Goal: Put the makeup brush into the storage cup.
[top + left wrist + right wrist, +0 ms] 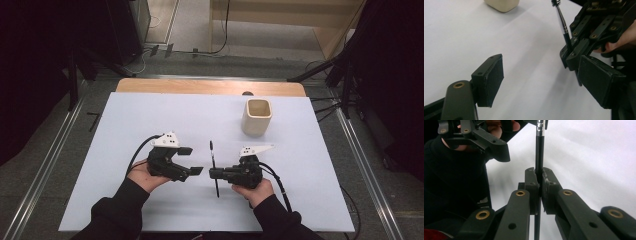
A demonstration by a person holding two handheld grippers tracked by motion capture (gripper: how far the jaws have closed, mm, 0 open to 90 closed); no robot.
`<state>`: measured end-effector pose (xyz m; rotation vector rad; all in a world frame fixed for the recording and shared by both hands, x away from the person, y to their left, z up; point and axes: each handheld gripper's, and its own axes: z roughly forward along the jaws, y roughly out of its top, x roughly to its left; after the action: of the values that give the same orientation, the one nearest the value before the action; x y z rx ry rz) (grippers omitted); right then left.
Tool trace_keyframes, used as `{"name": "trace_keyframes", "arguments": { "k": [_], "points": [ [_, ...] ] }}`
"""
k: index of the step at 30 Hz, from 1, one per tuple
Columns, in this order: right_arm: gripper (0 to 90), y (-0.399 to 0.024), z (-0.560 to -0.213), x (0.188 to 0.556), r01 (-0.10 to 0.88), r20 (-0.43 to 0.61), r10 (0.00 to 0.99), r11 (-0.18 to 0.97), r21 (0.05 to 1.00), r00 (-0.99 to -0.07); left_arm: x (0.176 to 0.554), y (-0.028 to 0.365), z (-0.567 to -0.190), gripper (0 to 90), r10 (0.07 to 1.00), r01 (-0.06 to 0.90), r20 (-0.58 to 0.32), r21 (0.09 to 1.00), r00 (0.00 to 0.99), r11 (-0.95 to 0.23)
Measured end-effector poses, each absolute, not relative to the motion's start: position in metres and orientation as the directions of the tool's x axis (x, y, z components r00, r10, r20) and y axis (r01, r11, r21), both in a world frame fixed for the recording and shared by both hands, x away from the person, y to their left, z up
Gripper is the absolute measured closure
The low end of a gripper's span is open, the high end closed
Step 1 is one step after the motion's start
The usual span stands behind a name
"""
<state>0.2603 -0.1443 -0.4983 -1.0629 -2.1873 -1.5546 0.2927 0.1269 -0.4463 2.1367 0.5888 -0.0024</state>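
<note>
Brush Passed to Right Gripper, Cup Awaits

Brush [214, 167], thin and black with a bristled tip, is seen clamped at mid-handle between the pressed-together pads of the right gripper [212, 173], held just above the white table [150, 115] near the centre of the high view. The left gripper [193, 161], at nine o'clock from the brush, is shown with its jaws spread wide and nothing between them. The beige cup [257, 117] stands upright and empty at about one o'clock from the brush, well apart from it. The step in hand is judged to be the carry to the cup. It would be done well if the left gripper were drawn clear first, the clamp kept firm, and the brush tipped upright over the cup's mouth before being lowered inside.
</note>
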Motion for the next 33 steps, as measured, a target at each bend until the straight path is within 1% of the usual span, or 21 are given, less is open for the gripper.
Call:
{"name": "trace_keyframes", "arguments": {
  "k": [5,9,18,22,33],
  "points": [
    [85.9,-0.145,-0.500,0.262,0.685,0.577,0.420,0.168,0.709,-0.700,0.291,0.128,-0.449,21.1,0.422,0.400,-0.182,0.759,0.888,-0.514],
    [85.9,-0.146,-0.499,0.262,0.688,0.579,0.424,0.165,0.707,-0.697,0.291,0.132,-0.452,20.4,0.431,0.408,-0.184,0.755,0.883,-0.514],
    [85.9,-0.150,-0.498,0.264,0.695,0.584,0.434,0.155,0.702,-0.686,0.288,0.147,-0.456,20.4,0.477,0.421,-0.156,0.743,0.865,-0.520],
    [85.9,-0.152,-0.498,0.265,0.694,0.582,0.439,0.150,0.704,-0.685,0.287,0.155,-0.458,20.3,0.487,0.433,-0.161,0.738,0.858,-0.518],
    [85.9,-0.160,-0.497,0.266,0.690,0.575,0.455,0.132,0.711,-0.680,0.280,0.175,-0.459,20.3,0.513,0.437,-0.135,0.727,0.848,-0.530]
  ]
}}
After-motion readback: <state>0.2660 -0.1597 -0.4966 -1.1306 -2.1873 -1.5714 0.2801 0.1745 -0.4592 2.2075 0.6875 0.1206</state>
